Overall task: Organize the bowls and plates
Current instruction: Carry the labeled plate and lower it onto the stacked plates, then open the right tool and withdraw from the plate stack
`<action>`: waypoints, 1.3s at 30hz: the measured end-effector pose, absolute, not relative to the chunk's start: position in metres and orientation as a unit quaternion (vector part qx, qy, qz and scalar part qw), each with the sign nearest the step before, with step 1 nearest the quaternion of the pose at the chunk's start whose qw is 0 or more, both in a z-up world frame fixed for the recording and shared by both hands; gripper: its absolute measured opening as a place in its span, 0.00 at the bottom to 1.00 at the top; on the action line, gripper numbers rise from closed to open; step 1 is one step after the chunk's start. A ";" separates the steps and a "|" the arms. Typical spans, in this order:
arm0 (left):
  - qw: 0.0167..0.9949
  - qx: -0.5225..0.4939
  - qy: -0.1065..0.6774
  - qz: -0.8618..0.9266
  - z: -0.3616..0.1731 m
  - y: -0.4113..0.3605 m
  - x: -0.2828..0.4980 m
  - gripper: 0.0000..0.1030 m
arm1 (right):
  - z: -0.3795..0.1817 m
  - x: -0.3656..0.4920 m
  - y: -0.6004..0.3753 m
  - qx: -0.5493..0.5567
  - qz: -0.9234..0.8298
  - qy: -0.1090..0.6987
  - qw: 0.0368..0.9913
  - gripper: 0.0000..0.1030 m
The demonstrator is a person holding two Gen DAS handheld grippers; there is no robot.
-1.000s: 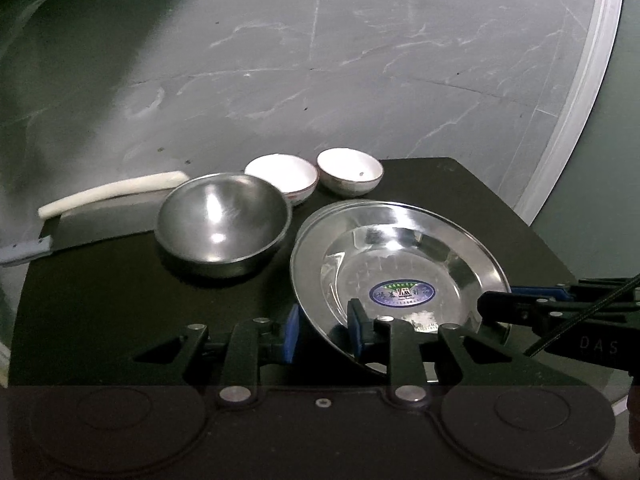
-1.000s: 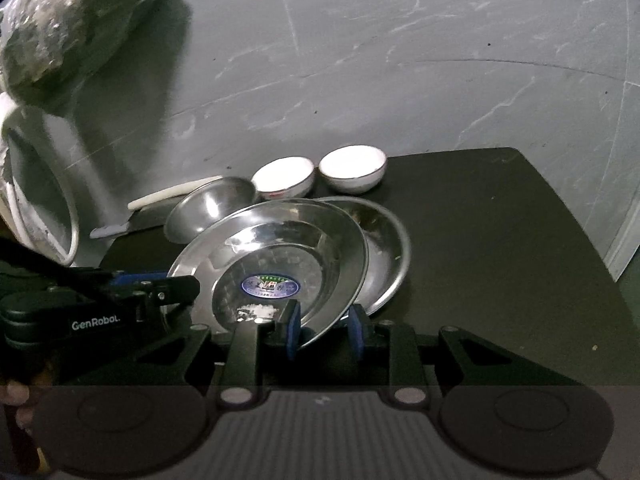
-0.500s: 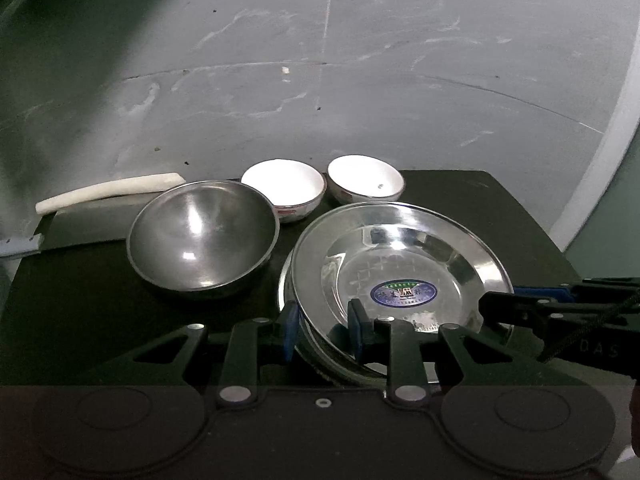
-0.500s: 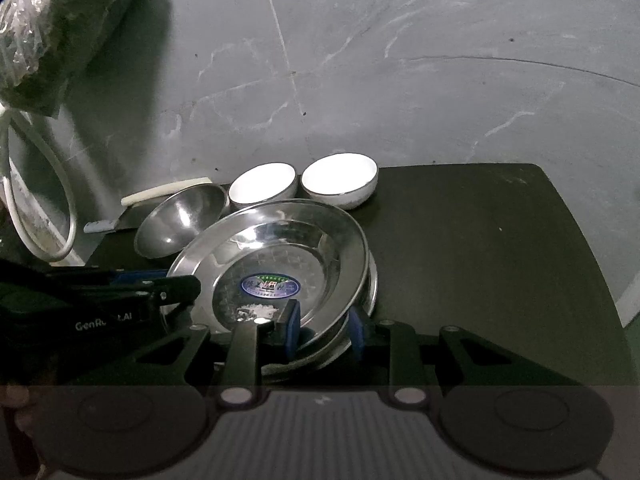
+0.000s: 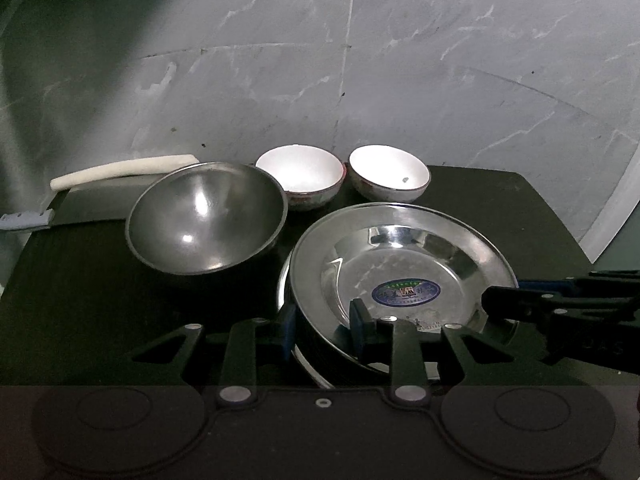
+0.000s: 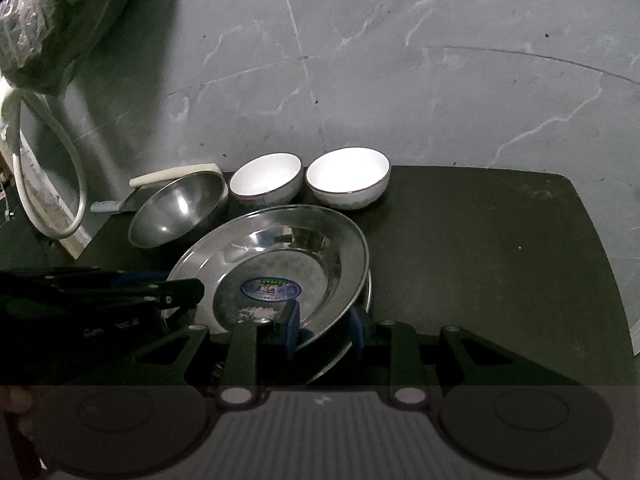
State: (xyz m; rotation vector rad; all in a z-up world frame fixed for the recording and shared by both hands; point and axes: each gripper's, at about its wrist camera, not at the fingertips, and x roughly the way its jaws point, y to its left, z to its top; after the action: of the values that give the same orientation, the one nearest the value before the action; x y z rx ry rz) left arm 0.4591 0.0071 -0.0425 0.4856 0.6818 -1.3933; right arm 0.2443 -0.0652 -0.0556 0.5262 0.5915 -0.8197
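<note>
A steel plate [image 5: 404, 256] with a blue sticker lies tilted on a second steel plate [image 5: 283, 284], whose rim shows just beneath it. My left gripper [image 5: 323, 330] is shut on the top plate's near rim. From the other side my right gripper [image 6: 323, 330] is shut on the same steel plate [image 6: 280, 248]; the lower plate's rim [image 6: 369, 288] peeks out at the right. A steel bowl [image 5: 208, 224] stands to the left. Behind stand two white bowls [image 5: 300, 172] [image 5: 388, 174], side by side.
Everything rests on a black tabletop [image 6: 480, 240] against a grey marble wall. A cleaver [image 5: 100, 200] and a white stick [image 5: 120, 170] lie at the back left. A bag of greens [image 6: 60, 20] and a white hose [image 6: 72, 168] hang further left.
The top plate, held by both grippers, has moved left and down and now lies nearly centred on the lower plate. Both cameras sit lower and closer to the table.
</note>
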 end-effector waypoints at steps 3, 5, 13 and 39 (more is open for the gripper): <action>0.690 0.220 0.306 -0.618 -0.043 0.006 0.457 0.30 | -0.057 0.244 -0.066 0.250 -0.386 0.281 0.842 0.29; 0.691 0.221 0.305 -0.617 -0.043 0.006 0.456 0.30 | -0.057 0.244 -0.067 0.251 -0.385 0.281 0.842 0.29; 0.693 0.226 0.301 -0.615 -0.044 0.005 0.454 0.31 | -0.058 0.243 -0.066 0.248 -0.382 0.282 0.844 0.33; 0.707 0.221 0.288 -0.607 -0.037 0.020 0.461 0.58 | -0.056 0.256 -0.054 0.246 -0.385 0.276 0.846 0.83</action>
State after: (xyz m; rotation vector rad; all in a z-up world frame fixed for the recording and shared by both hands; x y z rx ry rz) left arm 0.4613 0.0204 -0.0372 0.4909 0.6390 -1.3496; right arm 0.2561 -0.0543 -0.0561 0.5181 0.5812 -0.8129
